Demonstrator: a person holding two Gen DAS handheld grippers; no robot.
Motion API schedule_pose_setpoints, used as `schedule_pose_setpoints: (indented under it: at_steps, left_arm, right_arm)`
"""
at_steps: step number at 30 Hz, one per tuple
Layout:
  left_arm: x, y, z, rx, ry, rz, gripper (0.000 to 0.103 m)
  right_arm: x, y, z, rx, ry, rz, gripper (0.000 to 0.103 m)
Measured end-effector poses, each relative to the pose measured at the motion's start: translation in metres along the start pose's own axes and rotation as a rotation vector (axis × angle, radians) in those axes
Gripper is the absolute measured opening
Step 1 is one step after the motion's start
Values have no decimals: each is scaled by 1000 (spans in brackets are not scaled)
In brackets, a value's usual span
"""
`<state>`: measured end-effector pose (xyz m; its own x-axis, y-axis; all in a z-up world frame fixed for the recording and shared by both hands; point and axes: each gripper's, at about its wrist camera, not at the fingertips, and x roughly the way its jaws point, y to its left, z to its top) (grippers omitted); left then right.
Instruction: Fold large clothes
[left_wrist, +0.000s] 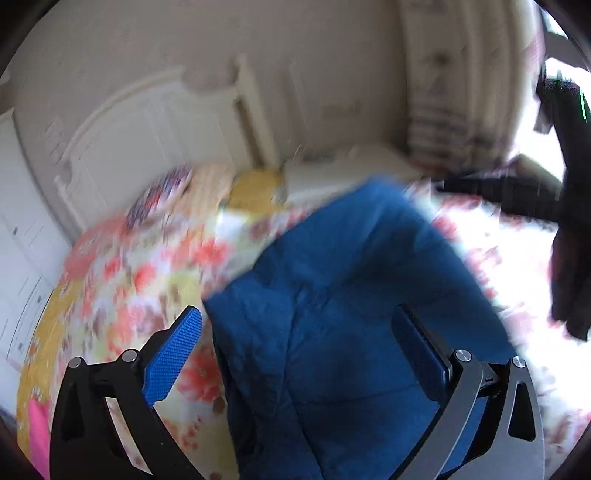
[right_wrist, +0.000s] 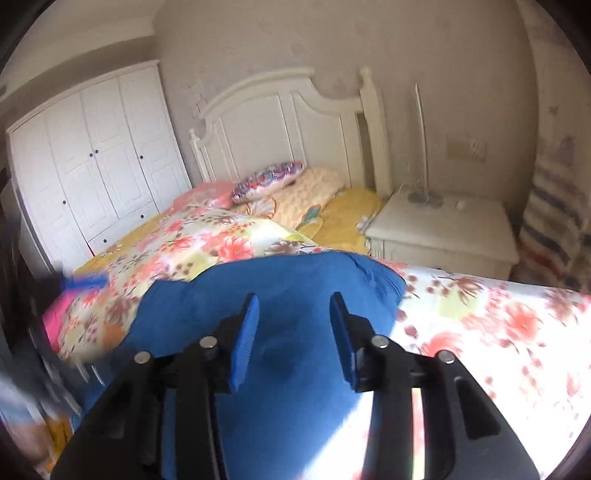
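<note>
The left claw (left_wrist: 295, 332) is spread wide above the blue garment (left_wrist: 351, 295), which lies on the floral bed (left_wrist: 147, 266). The right claw (right_wrist: 293, 325), also spread, has the garment directly beneath and ahead of it.

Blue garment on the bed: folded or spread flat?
Partly folded: the blue garment lies bunched on the floral bedspread, with layers overlapping. Both jaws open, holding nothing.
</note>
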<state>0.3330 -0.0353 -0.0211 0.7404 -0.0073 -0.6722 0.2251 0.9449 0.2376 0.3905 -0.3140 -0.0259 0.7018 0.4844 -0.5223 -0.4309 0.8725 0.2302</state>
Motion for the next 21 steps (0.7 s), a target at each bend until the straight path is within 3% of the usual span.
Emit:
schedule_pose_setpoints:
  at_steps: [1,4,8,10,13,15,21]
  left_arm:
    - [24,5,-11,-25,25,6,99]
    - [40,31,-33,-195,-31,-95,99]
    - [41,28,-34,-186,-41,-56,99]
    - [46,32,-35,-208,-30,-73,99]
    - [53,49,-44,-294,-15,-187,99]
    - [57,55,-46,-324,-11,-220,99]
    - [58,55,-47,-324,-18,-209,99]
  right_arm:
    - [13,0,7,-13,21,-4,39]
    - [69,11,25,-100,137,-42,39]
    - [142,19,4,-157,312,-109,50]
    - [152,22,6,-158,328,-128,51]
    - [161,41,8,-272,397,-206,51]
    - [166,47,7,-293,403,-231,51]
    - [169,45,2,-305,382,-258,51]
